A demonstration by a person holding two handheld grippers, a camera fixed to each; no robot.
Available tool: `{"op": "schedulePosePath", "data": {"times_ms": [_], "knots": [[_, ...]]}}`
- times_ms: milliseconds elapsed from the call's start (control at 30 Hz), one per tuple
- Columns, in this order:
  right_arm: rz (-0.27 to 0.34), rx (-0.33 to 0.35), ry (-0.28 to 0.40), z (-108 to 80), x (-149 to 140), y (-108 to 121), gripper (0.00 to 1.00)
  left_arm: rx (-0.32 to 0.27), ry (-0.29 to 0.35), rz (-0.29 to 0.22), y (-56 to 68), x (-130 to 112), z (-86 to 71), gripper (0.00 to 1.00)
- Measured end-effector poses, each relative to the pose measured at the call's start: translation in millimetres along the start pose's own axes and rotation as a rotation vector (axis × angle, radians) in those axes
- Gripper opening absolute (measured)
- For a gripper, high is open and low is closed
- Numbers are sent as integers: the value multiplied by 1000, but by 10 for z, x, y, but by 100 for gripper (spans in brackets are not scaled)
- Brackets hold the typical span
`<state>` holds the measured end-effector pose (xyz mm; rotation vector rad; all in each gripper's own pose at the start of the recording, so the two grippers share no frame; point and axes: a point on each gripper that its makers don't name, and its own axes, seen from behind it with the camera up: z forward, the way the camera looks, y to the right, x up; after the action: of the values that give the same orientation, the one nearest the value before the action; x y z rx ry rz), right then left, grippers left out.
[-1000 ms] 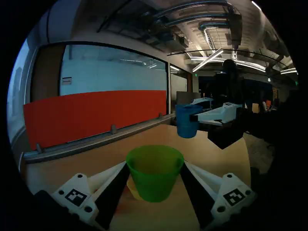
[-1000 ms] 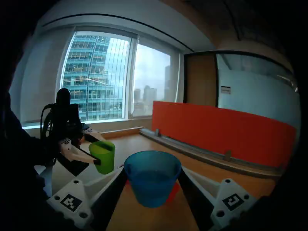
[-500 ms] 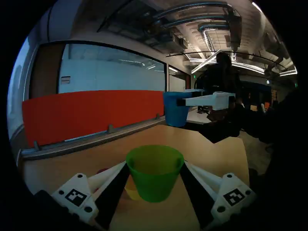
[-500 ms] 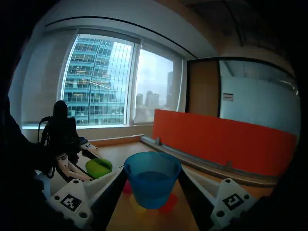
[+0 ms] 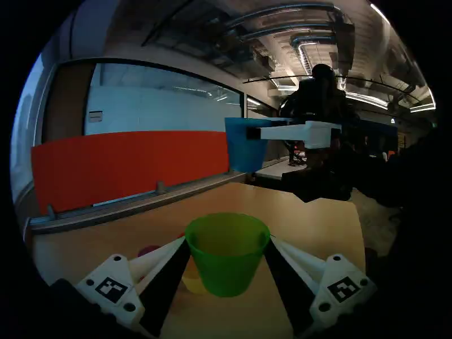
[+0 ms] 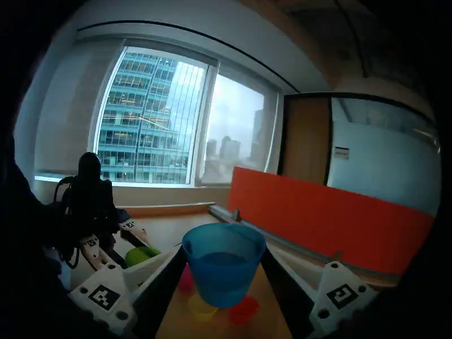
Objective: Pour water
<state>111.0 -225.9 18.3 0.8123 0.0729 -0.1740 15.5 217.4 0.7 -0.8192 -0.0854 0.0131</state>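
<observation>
Over table (image 5: 316, 220), left tool (image 5: 227, 248) clamps green cup (image 5: 227, 265).

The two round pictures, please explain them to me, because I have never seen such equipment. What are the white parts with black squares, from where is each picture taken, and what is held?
There is no robot. A person holds a two-finger gripper in each hand, and a fisheye camera rides on each. The left gripper view looks along the left gripper, whose white fingers clamp a green cup that looks empty. The right gripper view looks along the right gripper, which clamps a blue cup with water inside. On the wooden table sit a yellow cup, a red cup and a pink cup.
</observation>
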Motion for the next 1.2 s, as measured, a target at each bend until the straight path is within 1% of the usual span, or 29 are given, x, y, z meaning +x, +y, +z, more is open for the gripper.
{"op": "schedulePosePath", "data": {"times_ms": [467,767,867,1200], "knots": [[-119,34,23,135,280,-81,91,-5,3,3,41,25,28,87],[-203,42,27,194,385,-102,91,-8,6,4,51,45,27,87],[-237,43,28,209,419,-109,91,-7,4,5,41,44,27,87],[-382,41,27,289,511,-131,91,-10,6,5,51,54,37,87]]}}
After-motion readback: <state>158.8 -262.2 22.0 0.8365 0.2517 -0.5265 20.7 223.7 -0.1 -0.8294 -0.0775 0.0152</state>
